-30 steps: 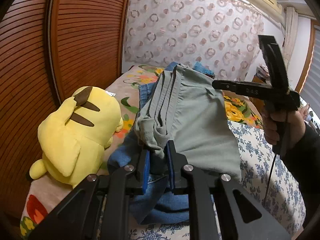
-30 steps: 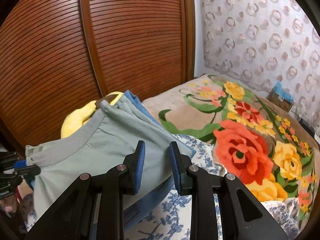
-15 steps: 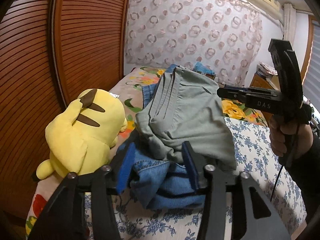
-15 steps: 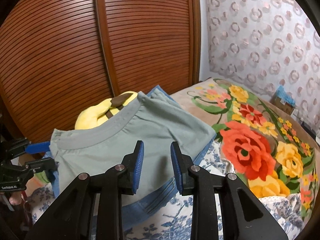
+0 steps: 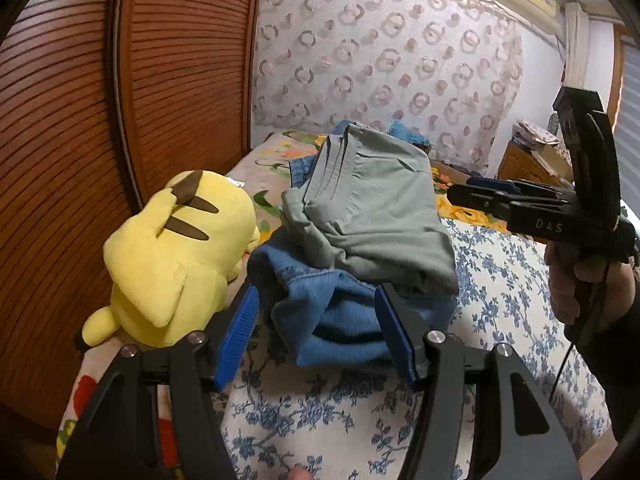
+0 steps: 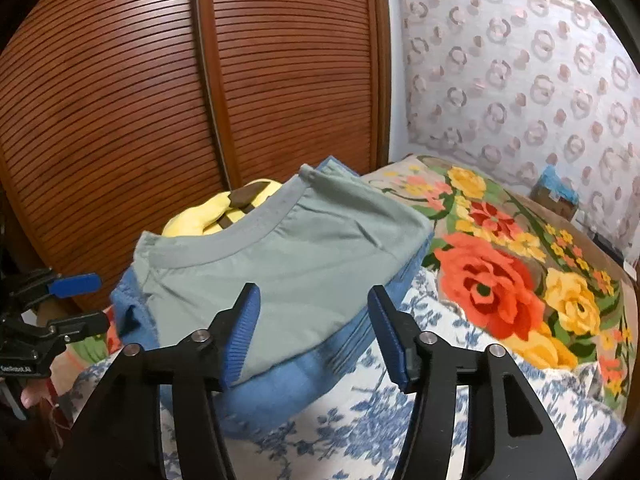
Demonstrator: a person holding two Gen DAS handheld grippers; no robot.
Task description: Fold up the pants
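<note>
— Where are the green pants [image 5: 372,208] now?

— Folded, lying on top of a folded pair of blue jeans [image 5: 340,316], out past the fingertips of both tools. Nothing is holding them.

— So the left gripper [image 5: 316,328] has nothing in it?

— Its jaws are spreading wider, blue pads apart. In the left wrist view the near end of the jeans shows through the gap, with the green pants above and beyond the tips. The pads press on no cloth.

— And the right gripper [image 6: 314,332]?

— Also opening, jaws well apart. In its own view the green fabric and the blue edge under it fill the space between the fingers, but the pile lies ahead of the tips, not pinched.

— What's beside the pile?

— A yellow plush toy [image 5: 176,256], just off the left finger of the left tool, touching the jeans. Everything sits on a bed [image 5: 500,280] with a blue-flowered sheet.

— Who's holding the tools?

— One hand [image 5: 588,292] grips the right handle, off past the left tool's right finger.
</note>
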